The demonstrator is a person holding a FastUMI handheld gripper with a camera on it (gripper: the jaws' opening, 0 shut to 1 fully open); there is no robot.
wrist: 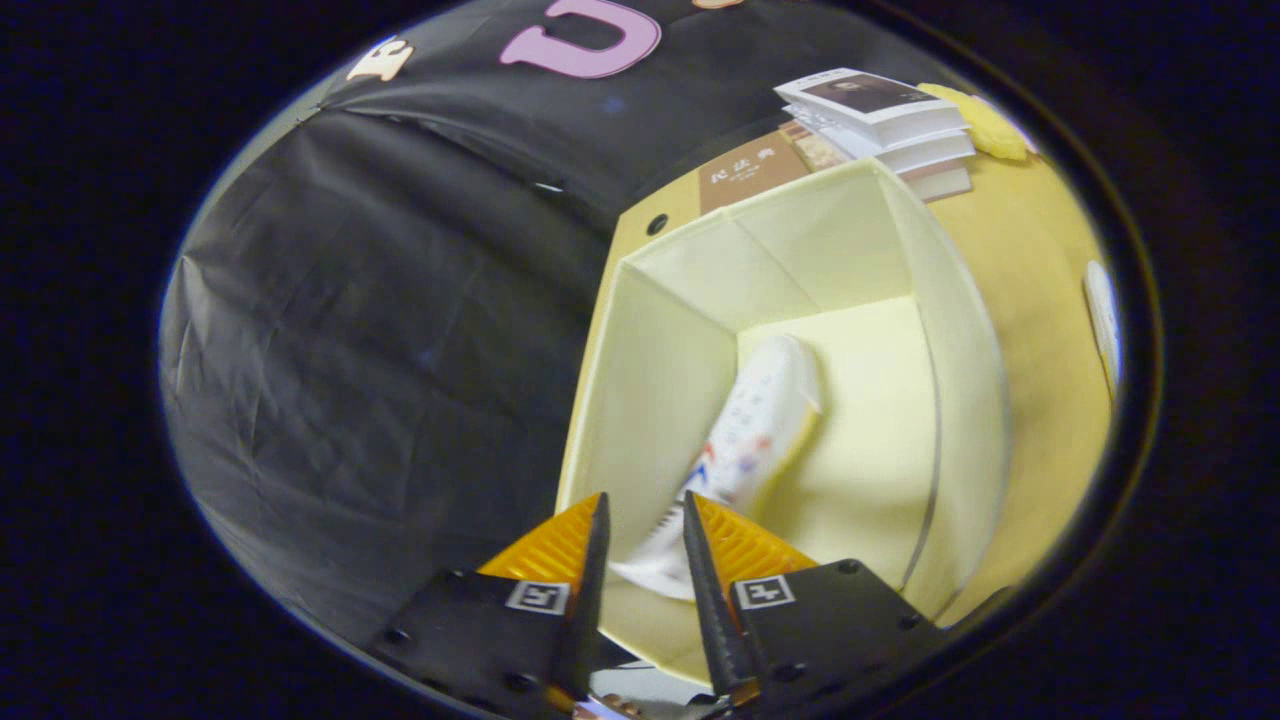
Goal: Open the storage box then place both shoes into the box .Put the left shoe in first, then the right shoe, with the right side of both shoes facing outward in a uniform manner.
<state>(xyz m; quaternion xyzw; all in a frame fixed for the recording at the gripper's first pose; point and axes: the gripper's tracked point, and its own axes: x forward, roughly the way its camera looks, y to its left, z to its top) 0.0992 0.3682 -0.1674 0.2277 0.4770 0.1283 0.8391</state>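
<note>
A pale cream storage box (950,330) stands open on the yellow table (1040,330), seen from above. Inside it a white shoe (755,420) with small red and blue marks lies on its side along the box's left wall, toe pointing away from me. My gripper (645,515) hangs over the near end of the box. Its two fingers are close together on the heel end of the shoe, one on each side of it.
A stack of books (885,125) lies beyond the box, with a brown book (750,172) beside it and a yellow object (985,125) behind. A white item (1100,315) lies on the table right of the box. Black cloth wall to the left.
</note>
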